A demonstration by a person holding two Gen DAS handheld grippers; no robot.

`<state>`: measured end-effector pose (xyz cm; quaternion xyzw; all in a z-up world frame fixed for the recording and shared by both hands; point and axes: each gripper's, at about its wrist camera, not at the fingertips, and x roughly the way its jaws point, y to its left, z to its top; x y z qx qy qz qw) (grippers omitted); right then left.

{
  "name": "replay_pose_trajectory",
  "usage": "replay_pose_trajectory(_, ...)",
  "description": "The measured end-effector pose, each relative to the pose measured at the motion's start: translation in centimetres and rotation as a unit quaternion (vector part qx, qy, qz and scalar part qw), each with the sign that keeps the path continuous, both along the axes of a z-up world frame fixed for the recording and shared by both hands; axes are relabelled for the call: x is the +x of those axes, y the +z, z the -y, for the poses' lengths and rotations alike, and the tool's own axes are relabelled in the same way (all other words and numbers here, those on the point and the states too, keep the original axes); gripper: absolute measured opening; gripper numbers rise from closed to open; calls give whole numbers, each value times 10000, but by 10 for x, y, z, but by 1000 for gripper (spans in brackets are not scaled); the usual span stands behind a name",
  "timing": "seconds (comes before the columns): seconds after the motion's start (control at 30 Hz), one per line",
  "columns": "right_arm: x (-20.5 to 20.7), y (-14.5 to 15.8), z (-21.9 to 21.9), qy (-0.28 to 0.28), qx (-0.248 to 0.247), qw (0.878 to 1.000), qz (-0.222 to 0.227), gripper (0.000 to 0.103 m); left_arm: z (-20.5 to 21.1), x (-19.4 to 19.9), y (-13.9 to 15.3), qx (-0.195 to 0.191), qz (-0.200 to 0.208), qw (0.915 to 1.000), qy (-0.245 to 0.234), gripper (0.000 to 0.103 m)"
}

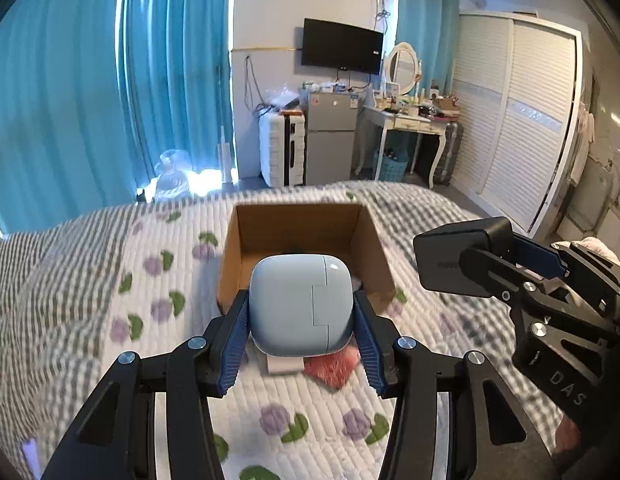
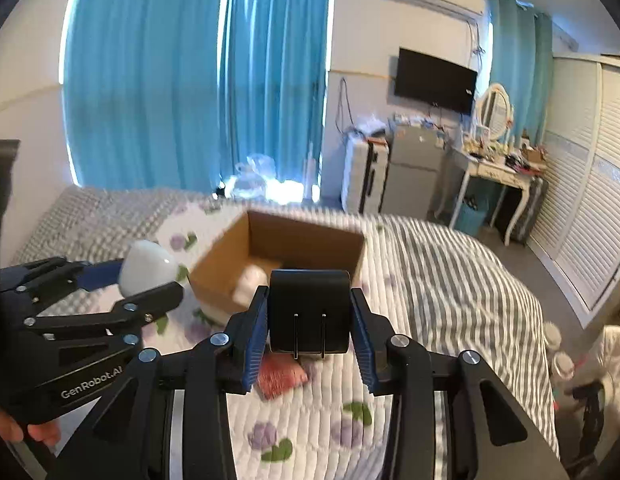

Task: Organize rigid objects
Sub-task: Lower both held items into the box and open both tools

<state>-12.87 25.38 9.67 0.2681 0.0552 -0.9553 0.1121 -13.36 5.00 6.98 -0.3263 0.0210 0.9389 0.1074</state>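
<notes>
Pale blue charger; black adapter; brown box; grey-striped floral quilt.

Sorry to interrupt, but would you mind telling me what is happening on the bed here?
A person is tidying items into a cardboard box on the bed, holding a gripper in each hand. The left gripper grips a pale blue case; the right gripper grips a black charger. Both are held near the box, not yet inside.
</notes>
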Motion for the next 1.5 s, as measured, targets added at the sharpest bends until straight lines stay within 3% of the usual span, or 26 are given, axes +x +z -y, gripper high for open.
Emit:
replay_pose_trajectory(0.17,-39,27,-1,39,-41,9999,-127,38,-1,-46,21,-98,-12,9999,-20,50)
replay_pose_trajectory(0.3,-82,30,0,66,-96,9999,-59,38,-7,-94,13,-183,155,9997,-31,51)
replay_pose_trajectory(0.53,-159,-11,4,88,-108,9995,293,38,-17,-179,-59,-420,554,9975,117,50)
replay_pose_trajectory(0.7,-200,-66,5,189,-72,9977,650,38,-14,-212,-110,-279,1034,9940,236,51)
replay_pose_trajectory(0.9,-221,-104,3,284,-75,9959,859,38,-12,-227,-133,-177,1101,9933,306,55)
replay_pose_trajectory(0.97,-224,-109,-1,294,-94,9956,888,38,-11,-224,-130,-41,1046,9939,351,73)
replay_pose_trajectory(1.17,-233,-113,0,291,-178,9952,922,38,-4,-219,-115,254,1030,9931,495,74)
replay_pose_trajectory(1.33,-249,-124,0,225,-368,9930,1103,38,-7,-198,-99,-119,733,9963,443,74)
replay_pose_trajectory(1.4,-248,-124,-3,3,-422,9934,1062,45,-8,-187,-92,-285,600,9967,458,74)
replay_pose_trajectory(1.43,-244,-120,-5,-164,-441,9935,1033,64,-7,-180,-88,-357,536,9969,456,74)
replay_pose_trajectory(1.5,-227,-108,-14,-202,-813,9917,975,71,-4,-166,-83,-426,445,9972,417,74)
